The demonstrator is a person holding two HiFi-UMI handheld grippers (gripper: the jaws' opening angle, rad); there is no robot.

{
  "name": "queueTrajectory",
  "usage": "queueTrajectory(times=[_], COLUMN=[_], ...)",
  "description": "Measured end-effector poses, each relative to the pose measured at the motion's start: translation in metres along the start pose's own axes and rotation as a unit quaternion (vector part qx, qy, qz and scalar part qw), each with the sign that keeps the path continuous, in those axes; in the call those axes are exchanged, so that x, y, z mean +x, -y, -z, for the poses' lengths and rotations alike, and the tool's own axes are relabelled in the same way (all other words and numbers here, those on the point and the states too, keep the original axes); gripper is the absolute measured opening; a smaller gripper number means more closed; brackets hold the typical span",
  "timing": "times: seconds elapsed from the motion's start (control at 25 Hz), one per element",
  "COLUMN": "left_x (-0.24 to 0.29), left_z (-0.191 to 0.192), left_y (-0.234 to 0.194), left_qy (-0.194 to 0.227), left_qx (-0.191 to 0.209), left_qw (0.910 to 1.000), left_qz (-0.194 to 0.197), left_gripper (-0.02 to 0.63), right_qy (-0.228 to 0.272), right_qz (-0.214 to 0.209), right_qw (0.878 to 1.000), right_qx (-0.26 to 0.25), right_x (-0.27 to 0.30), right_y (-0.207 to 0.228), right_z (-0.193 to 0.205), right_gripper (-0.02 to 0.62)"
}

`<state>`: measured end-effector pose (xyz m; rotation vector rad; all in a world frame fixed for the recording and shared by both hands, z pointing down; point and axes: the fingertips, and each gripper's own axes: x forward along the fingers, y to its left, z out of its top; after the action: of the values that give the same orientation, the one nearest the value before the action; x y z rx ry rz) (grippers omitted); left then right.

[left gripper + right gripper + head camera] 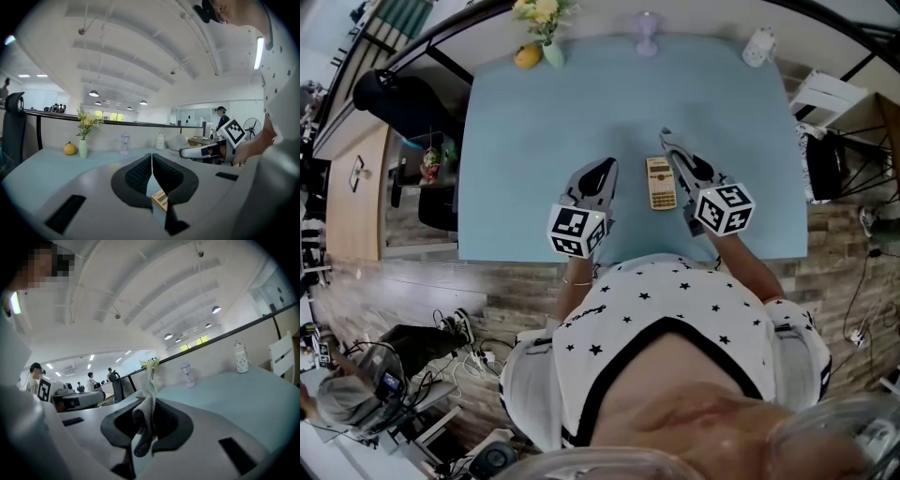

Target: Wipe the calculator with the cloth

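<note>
A small tan calculator lies flat on the pale blue table, near the front edge. Just right of it, my right gripper is shut on a pale grey cloth, which sticks up and hangs down between the jaws in the right gripper view; the cloth's tip reaches past the calculator's far end. My left gripper rests left of the calculator, shut with nothing between its pads. A corner of the calculator shows under its jaws in the left gripper view.
Along the table's far edge stand a vase of yellow flowers, a yellow fruit, a clear goblet-shaped lamp and a white lantern. A black chair sits off the left side. My body is at the front edge.
</note>
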<state>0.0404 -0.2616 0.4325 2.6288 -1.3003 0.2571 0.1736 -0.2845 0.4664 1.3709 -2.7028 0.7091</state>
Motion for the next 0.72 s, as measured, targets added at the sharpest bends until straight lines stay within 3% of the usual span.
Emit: queueTrajectory(times=[0.72], left_x=[-0.0009], left_z=[0.0004], left_y=[-0.0054], left_qy=[-0.005], left_qx=[0.002], left_qw=[0.9999], left_qz=[-0.014], left_gripper=[0.031], right_qy=[-0.002], right_qz=[-0.019], right_qw=[1.000], right_qx=[0.009], right_x=[0.0104], right_y=[-0.0040], right_z=[0.0000], right_gripper=[0.040])
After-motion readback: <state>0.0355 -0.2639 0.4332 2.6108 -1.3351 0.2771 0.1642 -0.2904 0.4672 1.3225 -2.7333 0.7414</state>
